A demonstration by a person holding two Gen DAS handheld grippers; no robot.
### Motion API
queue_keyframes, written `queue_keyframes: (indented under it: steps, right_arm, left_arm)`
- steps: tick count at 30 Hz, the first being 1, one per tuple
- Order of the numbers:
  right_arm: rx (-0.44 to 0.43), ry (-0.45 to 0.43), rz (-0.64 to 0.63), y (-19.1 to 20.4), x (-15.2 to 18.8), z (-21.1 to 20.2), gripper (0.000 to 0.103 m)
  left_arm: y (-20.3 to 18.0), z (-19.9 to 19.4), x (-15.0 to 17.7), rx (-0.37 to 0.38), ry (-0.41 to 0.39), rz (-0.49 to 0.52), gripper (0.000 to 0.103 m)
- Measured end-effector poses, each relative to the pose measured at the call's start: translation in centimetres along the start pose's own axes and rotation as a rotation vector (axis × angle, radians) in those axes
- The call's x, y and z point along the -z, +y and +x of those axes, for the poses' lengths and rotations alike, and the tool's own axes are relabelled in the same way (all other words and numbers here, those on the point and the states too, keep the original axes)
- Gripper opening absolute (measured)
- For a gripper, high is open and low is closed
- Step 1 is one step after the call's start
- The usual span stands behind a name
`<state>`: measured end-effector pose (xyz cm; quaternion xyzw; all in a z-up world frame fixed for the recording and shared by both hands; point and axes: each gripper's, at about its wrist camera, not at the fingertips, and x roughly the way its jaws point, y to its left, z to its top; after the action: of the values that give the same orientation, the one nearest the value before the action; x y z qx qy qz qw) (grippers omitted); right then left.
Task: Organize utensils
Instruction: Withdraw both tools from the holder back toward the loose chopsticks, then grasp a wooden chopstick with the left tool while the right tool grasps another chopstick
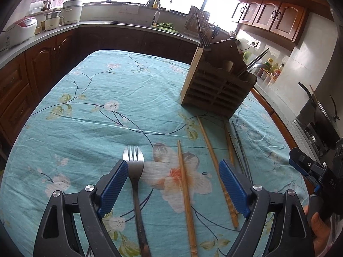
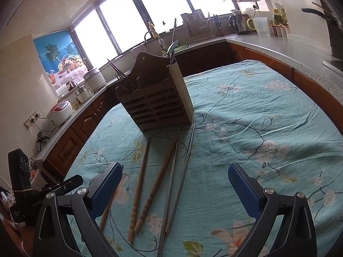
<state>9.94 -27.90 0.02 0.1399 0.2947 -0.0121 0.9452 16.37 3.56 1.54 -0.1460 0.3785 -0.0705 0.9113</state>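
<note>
A wooden utensil holder [image 1: 216, 90] stands on the floral tablecloth [image 1: 90, 111], with forks and chopsticks sticking out of it; it also shows in the right wrist view [image 2: 156, 105]. My left gripper [image 1: 173, 169] is open above a metal fork [image 1: 135, 177] and wooden chopsticks [image 1: 185, 190]. The fork lies just inside its left finger. My right gripper [image 2: 174, 175] is open and empty over wooden chopsticks [image 2: 139, 184] and metal chopsticks [image 2: 180, 177] lying in front of the holder.
Kitchen counters [image 2: 278, 49] with dark wooden cabinets wrap around the table. Rice cookers [image 1: 21, 29] and pots stand on the left counter, a kettle [image 2: 239, 23] and jars at the back right. The right gripper body [image 1: 315, 169] shows at the left view's right edge.
</note>
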Motion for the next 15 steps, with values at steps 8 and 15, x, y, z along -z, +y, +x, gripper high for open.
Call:
queue_keyframes:
  steps: [8, 15]
  right_arm:
    - [0.012, 0.023, -0.045, 1.0, -1.1, 1.9, 0.076]
    - [0.007, 0.084, -0.058, 1.5, -2.5, 5.3, 0.054]
  left_arm:
    - [-1.3, 2.2, -0.9, 0.009, 0.032, 0.039, 0.077]
    - [-1.6, 5.0, -2.3, 0.020, 0.086, 0.066, 0.060]
